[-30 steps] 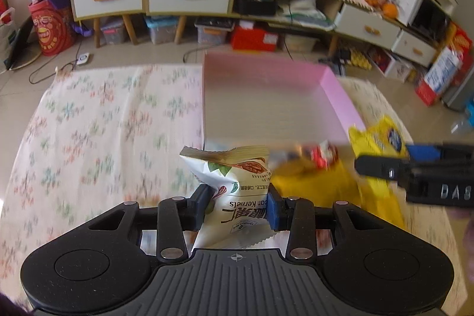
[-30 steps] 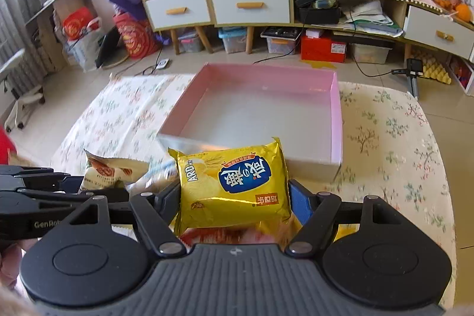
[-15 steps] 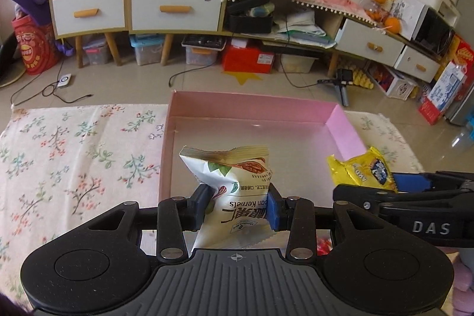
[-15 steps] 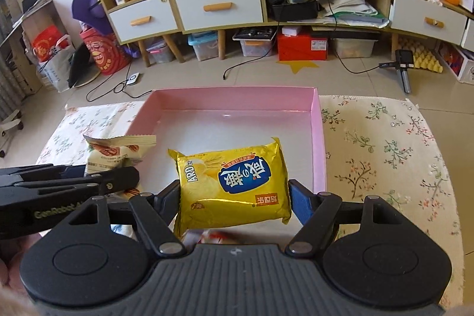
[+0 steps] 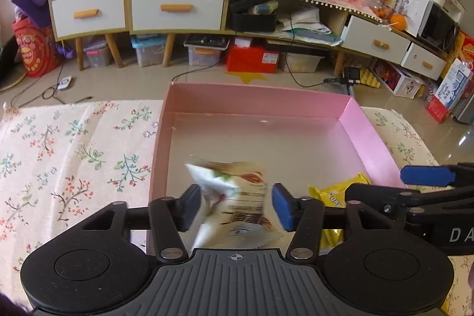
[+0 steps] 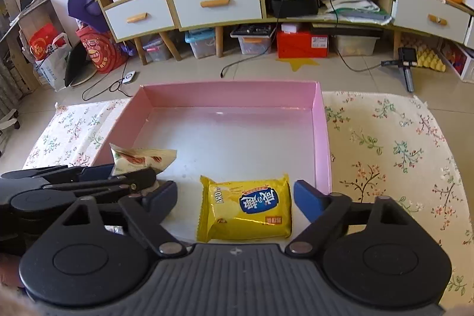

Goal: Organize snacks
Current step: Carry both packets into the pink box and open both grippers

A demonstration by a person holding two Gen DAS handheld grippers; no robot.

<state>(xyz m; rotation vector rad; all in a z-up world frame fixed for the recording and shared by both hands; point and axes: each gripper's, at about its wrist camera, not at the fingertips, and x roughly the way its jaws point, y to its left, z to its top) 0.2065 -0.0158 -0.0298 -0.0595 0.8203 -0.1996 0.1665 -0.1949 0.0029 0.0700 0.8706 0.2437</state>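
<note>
A pink tray [image 5: 367, 132] [image 6: 321, 138] stands on the floral cloth. My left gripper [image 5: 235, 205] is open over the tray's near left part; a white-green snack bag [image 5: 234, 203] is blurred between its spread fingers, loose from the pads. The bag's top also shows in the right wrist view [image 6: 142, 157]. My right gripper [image 6: 234, 199] is open over the tray's near right part; a yellow snack pack [image 6: 247, 208] lies flat on the tray floor between its fingers, touching neither. The pack shows partly in the left wrist view [image 5: 337, 194].
The floral cloth [image 5: 74, 156] [image 6: 394, 156] covers the table on both sides of the tray. Beyond the table is the floor, with cabinets [image 5: 174, 8], storage bins [image 6: 201, 43] and cables [image 6: 118, 85]. The two grippers are close side by side.
Both grippers moved forward over the tray and opened. The yellow pack has dropped onto the tray floor. The white-green bag has come loose from the left fingers and is falling.
</note>
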